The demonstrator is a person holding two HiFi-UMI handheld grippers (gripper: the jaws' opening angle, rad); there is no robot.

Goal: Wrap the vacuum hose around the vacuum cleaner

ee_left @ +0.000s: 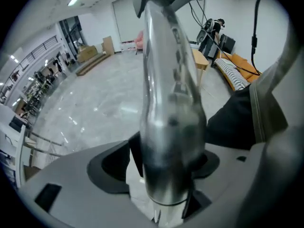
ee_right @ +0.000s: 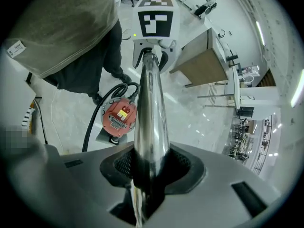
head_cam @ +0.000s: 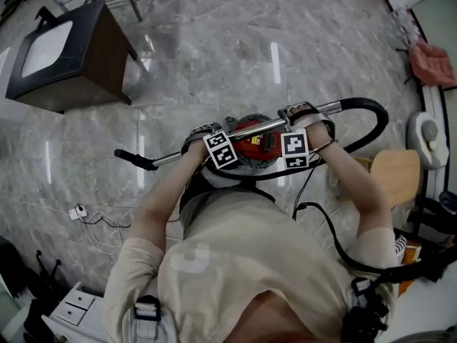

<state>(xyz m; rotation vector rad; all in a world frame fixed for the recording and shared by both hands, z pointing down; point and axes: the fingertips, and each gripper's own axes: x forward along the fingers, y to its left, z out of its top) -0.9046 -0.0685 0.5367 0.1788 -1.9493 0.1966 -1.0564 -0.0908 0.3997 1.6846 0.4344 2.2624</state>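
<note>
**While both tongs clamp the metal tube, the vacuum sits on the floor right below**

Since the head view looks almost straight down, you mostly see the person's arms. The left gripper (head_cam: 191, 148) and right gripper (head_cam: 303, 116) are both closed on the shiny metal tube (head_cam: 168, 158). That tube is held roughly level, with its black end (head_cam: 132, 156) sticking out past the left gripper. At the other end, the black hose (head_cam: 378, 120) curves away past the right gripper and loops back toward the person.

The left gripper view has the tube (ee_left: 171, 103) filling the gap between its jaws, pads tight on both sides. It's the same in the right gripper view: jaws shut on the tube (ee_right: 151, 118), with the left gripper (ee_right: 154, 56) gripping further along.

The red vacuum cleaner (head_cam: 253, 138) stands on the marble floor (head_cam: 285, 41), under the tube and between the two grippers. In the right gripper view, the vacuum (ee_right: 118, 119) has the black hose (ee_right: 95, 122) arcing around its side.

Other stuff nearby: a dark cabinet (head_cam: 64, 56) off to the upper left, a wooden stool (head_cam: 396, 174) on the right, and a white cable (head_cam: 78, 211) lying on the floor.
</note>
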